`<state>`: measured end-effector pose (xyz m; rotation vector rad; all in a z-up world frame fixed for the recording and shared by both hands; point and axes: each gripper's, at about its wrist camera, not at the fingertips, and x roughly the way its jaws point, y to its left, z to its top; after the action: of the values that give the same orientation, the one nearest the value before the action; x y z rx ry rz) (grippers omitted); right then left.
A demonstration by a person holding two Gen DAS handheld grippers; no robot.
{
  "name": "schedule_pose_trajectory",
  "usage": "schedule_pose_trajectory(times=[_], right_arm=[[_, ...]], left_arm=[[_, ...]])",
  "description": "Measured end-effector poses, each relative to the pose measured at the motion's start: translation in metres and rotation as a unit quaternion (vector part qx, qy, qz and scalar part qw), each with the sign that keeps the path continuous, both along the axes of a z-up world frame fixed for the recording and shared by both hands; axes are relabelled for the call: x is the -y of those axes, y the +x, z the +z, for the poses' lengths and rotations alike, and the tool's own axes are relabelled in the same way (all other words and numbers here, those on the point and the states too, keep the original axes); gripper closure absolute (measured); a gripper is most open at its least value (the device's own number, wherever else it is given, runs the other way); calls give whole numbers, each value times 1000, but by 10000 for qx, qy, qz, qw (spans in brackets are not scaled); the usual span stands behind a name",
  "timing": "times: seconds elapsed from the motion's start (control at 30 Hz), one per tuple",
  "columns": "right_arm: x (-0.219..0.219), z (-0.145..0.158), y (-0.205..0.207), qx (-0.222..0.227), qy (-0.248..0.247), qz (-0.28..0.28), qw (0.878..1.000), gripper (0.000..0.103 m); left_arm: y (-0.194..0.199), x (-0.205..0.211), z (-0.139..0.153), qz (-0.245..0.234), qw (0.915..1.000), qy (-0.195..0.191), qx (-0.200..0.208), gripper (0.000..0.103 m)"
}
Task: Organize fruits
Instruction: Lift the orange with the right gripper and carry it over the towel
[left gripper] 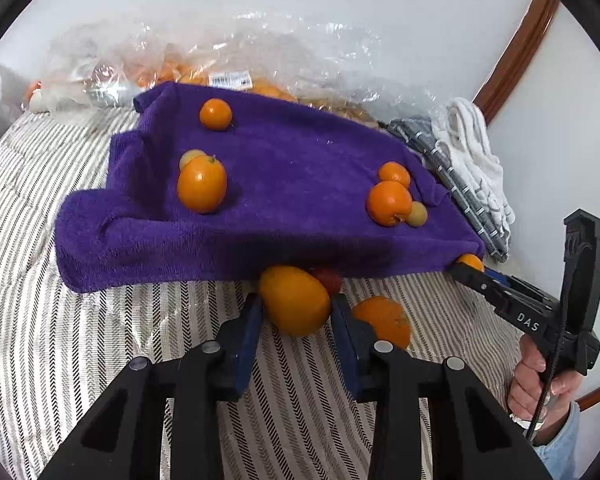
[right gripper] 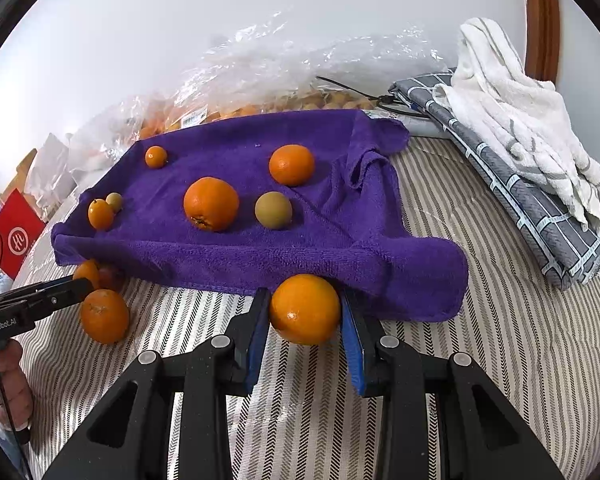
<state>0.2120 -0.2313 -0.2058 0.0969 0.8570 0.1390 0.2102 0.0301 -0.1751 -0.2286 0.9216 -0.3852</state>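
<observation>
A purple towel (left gripper: 284,184) (right gripper: 308,216) lies on the striped bed with several oranges and two small tan fruits on it. My left gripper (left gripper: 296,312) is shut on a large orange (left gripper: 294,300) at the towel's front edge; a small red fruit (left gripper: 329,278) sits just behind it and another orange (left gripper: 384,320) lies to its right. My right gripper (right gripper: 305,312) is shut on an orange (right gripper: 305,309) at the towel's near edge. The right gripper also shows in the left wrist view (left gripper: 466,266), and the left gripper shows in the right wrist view (right gripper: 80,280).
Clear plastic bags (left gripper: 220,68) of fruit lie behind the towel by the white wall. Folded grey cloth (right gripper: 540,216) with a white towel (right gripper: 520,120) on it sits at the right. A red box (right gripper: 16,236) stands at far left. Striped bedcover (right gripper: 480,340) surrounds everything.
</observation>
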Motion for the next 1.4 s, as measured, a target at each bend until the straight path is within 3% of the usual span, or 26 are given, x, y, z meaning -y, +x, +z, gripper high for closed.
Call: schedule_pose_trajectory(times=[0.57, 0.87, 1.3, 1.4], right_arm=[[6, 10, -8, 377, 233, 18, 9990, 69], [6, 22, -19, 719, 434, 99, 9964, 69], [5, 23, -21, 790, 516, 103, 9955, 69], [6, 18, -16, 616, 580, 92, 9964, 69]], left_arm=[[-16, 4, 14, -28, 9978, 263, 608, 70], [-13, -17, 18, 415, 9959, 190, 776, 70], [-11, -46, 23, 936, 9918, -107, 858, 70], [-14, -54, 28, 1081, 9896, -149, 935, 70]])
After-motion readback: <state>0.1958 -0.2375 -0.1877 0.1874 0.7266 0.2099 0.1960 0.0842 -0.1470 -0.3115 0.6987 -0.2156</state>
